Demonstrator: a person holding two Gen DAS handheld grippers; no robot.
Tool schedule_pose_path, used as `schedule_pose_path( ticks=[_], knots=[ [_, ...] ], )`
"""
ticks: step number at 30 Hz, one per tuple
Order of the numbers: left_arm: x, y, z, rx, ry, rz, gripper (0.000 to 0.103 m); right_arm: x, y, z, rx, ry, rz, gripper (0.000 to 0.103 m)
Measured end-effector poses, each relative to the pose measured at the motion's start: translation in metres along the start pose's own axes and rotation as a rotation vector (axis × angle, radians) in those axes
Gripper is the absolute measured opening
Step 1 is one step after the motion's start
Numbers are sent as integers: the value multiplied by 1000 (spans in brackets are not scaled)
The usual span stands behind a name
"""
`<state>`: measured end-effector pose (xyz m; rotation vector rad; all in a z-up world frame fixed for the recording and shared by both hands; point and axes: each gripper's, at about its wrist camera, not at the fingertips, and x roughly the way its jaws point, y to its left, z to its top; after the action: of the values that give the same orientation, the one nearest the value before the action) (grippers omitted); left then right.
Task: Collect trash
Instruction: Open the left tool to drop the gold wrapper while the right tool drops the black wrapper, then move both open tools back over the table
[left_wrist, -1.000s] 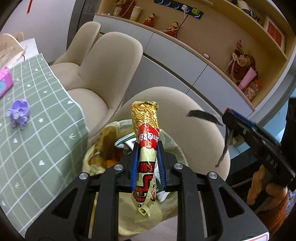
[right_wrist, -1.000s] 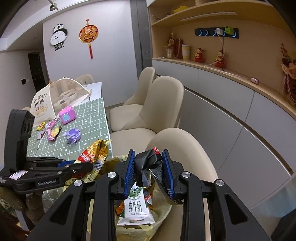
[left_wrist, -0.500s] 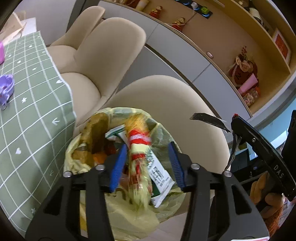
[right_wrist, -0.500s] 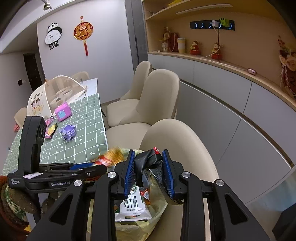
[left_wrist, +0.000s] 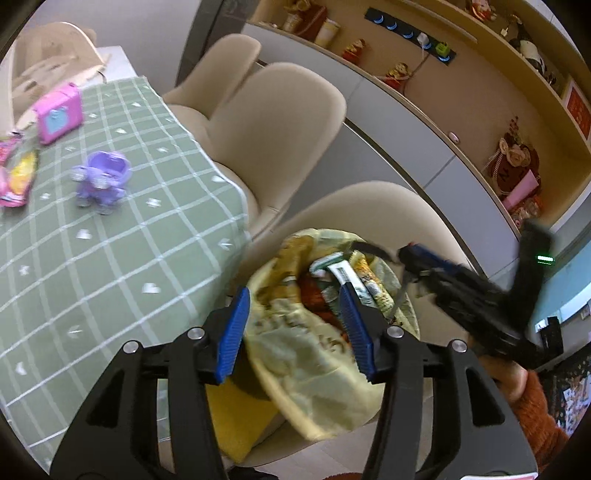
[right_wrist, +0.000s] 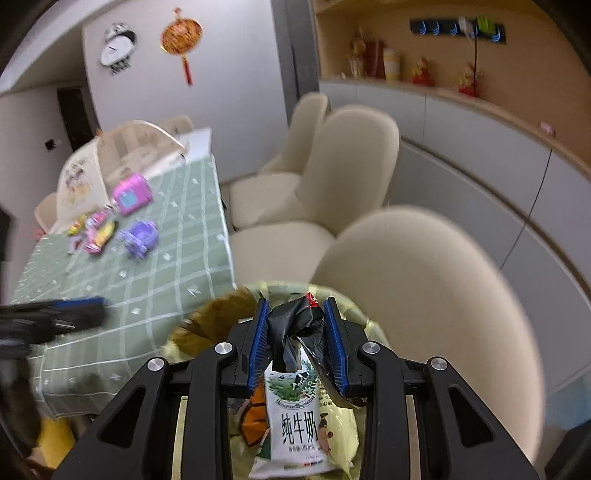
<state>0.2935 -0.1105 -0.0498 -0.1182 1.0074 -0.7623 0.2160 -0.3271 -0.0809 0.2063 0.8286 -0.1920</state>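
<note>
Right gripper (right_wrist: 295, 341) fingers pinching black wrapper (right_wrist: 295, 325) over trash bag (left_wrist: 306, 354); left gripper (left_wrist: 293, 328) fingers spreading, holding nothing. Risking wrapper snagging, missing bag when dropped.

Tabletop (left_wrist: 110, 266) has a green checked cloth. On it: purple toy (left_wrist: 101, 181) near the chair-side edge, pink box toy (left_wrist: 59, 112) further back, bright wrappers (left_wrist: 18, 177) beside them at far left, and a cream dome food cover (right_wrist: 110, 162) at the far end.
</note>
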Motion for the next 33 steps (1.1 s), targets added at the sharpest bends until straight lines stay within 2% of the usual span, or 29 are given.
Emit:
schedule_pose_path(
  ticks=[3,6,9,13,17,21,27,33],
  knots=[
    [-22,13,-3,8,-31,30,51,31,-9,-9,74,111,45,29],
    [-37,25,-5,0,-51,52,53,54,-3,-26,81,212,78,29],
    [-45,38,-7,-29,-58,71,53,63,11,-37,46,243,71,29],
    [-50,56,-7,-65,-62,92,53,59,16,-39,43,223,54,31],
    [-52,64,-9,-87,-66,95,53,56,11,-40,85,207,66,37],
    [-54,66,-11,-86,-66,93,53,48,9,-39,87,193,62,63],
    [-61,78,-16,-109,-80,121,53,13,21,-27,14,81,37,65],
    [-73,113,-23,-179,-100,163,54,-16,48,-6,-8,7,169,68]
  ],
)
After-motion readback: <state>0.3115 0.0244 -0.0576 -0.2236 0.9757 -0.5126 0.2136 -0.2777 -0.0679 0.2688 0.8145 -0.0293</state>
